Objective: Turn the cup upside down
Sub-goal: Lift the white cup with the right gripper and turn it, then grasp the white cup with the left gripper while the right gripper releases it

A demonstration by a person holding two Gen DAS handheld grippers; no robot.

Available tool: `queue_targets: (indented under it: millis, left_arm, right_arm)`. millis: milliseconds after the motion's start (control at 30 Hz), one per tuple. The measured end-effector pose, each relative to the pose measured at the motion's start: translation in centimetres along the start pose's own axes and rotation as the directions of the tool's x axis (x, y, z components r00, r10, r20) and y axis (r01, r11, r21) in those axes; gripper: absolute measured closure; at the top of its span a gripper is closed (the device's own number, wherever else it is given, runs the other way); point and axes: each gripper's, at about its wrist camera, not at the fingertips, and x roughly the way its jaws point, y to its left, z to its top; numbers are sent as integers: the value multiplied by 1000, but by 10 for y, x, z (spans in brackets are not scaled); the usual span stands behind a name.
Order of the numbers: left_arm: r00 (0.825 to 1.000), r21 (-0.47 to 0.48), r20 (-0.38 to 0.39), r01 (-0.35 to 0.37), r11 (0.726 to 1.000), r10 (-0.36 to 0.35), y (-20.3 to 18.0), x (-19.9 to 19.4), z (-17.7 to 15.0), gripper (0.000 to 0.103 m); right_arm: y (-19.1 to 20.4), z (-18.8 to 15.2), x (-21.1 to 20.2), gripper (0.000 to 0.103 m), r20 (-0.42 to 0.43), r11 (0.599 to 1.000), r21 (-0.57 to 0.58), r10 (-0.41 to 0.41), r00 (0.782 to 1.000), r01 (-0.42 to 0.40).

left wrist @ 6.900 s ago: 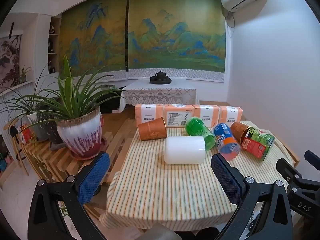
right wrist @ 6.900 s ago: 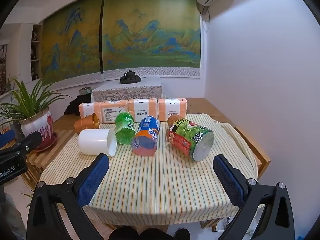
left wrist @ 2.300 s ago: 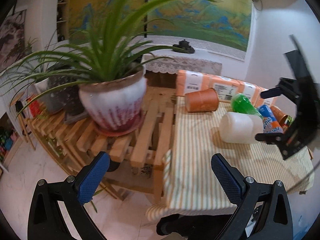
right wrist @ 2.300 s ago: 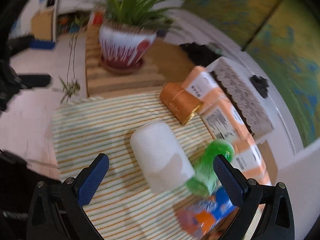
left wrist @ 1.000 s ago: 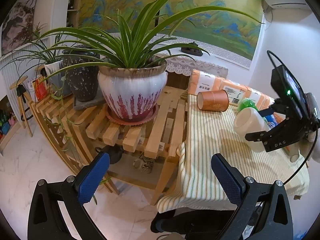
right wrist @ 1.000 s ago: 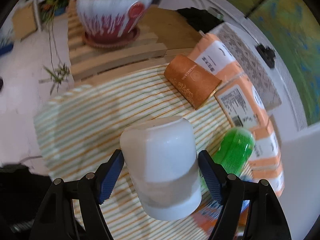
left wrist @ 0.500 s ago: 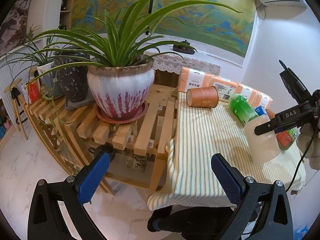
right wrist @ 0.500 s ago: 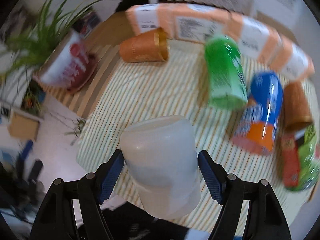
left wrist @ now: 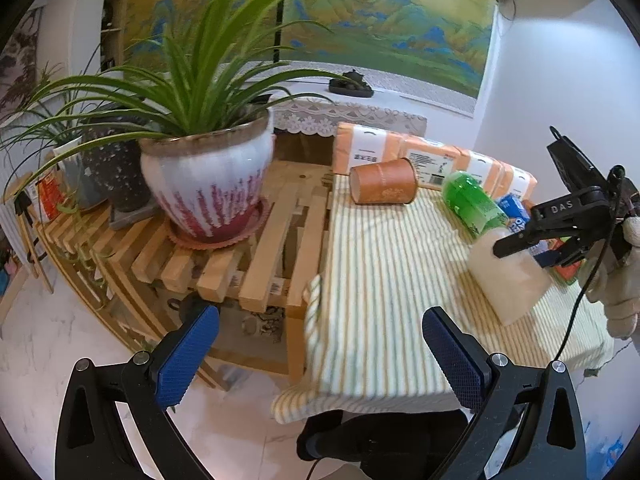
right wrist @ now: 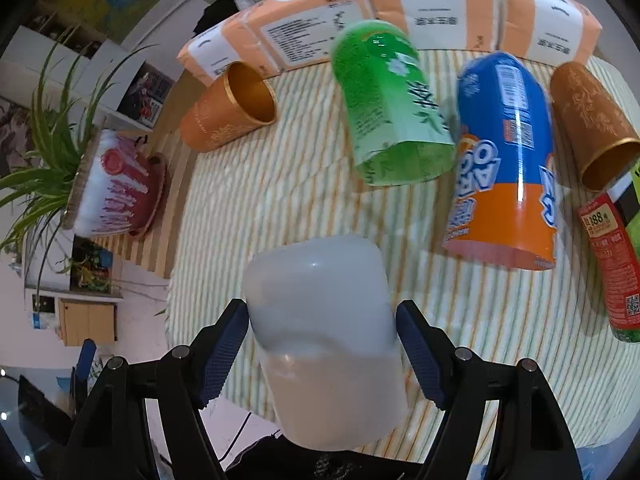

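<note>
My right gripper [right wrist: 322, 346] is shut on the white plastic cup [right wrist: 324, 332], one blue pad on each side. In the left wrist view the white cup [left wrist: 506, 280] stands tilted on the striped tablecloth [left wrist: 384, 264] near the table's right front, closed end up, wide mouth down, with the right gripper [left wrist: 560, 228] clamped on its top. My left gripper [left wrist: 320, 356] is open and empty, held off the table's left front corner above the floor.
Lying cups behind: an orange cup [right wrist: 230, 110], a green one [right wrist: 390, 104], a blue-orange one [right wrist: 506, 160], a brown one [right wrist: 592, 120], a red-green one [right wrist: 616, 264]. Orange tissue packs [right wrist: 400, 4] line the back. A potted plant [left wrist: 208, 184] sits on a wooden rack [left wrist: 256, 256].
The right gripper closed on the lying white cup, lifted it, turned it mouth-down and brought it to the tablecloth near the front. The left gripper swung away to the left and stayed open.
</note>
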Motion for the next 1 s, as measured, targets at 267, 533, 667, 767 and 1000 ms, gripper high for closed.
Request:
queue_targets:
  millis: [267, 533, 667, 767, 1000]
  left_arm:
    - [1000, 45, 5, 13, 999, -13, -24, -2, 0, 0]
    - [999, 95, 6, 31, 995, -32, -52, -5, 3, 0]
    - [999, 112, -11, 48, 993, -47, -68, -2, 5, 0]
    - [997, 119, -27, 69, 991, -66, -81, 3, 8, 0]
    - [988, 105, -94, 128, 986, -119, -110, 24, 19, 0]
  right_arm:
    - [-8, -3, -13, 30, 52, 999, -32, 18, 999, -16]
    - [-16, -31, -47, 30, 178, 994, -104, 8, 984, 11]
    - [-24, -56, -67, 30, 283, 990, -132, -9, 959, 48]
    - [-32, -79, -81, 30, 375, 988, -129, -35, 926, 89]
    - [-52, -127, -98, 30, 517, 976, -85, -129, 846, 201]
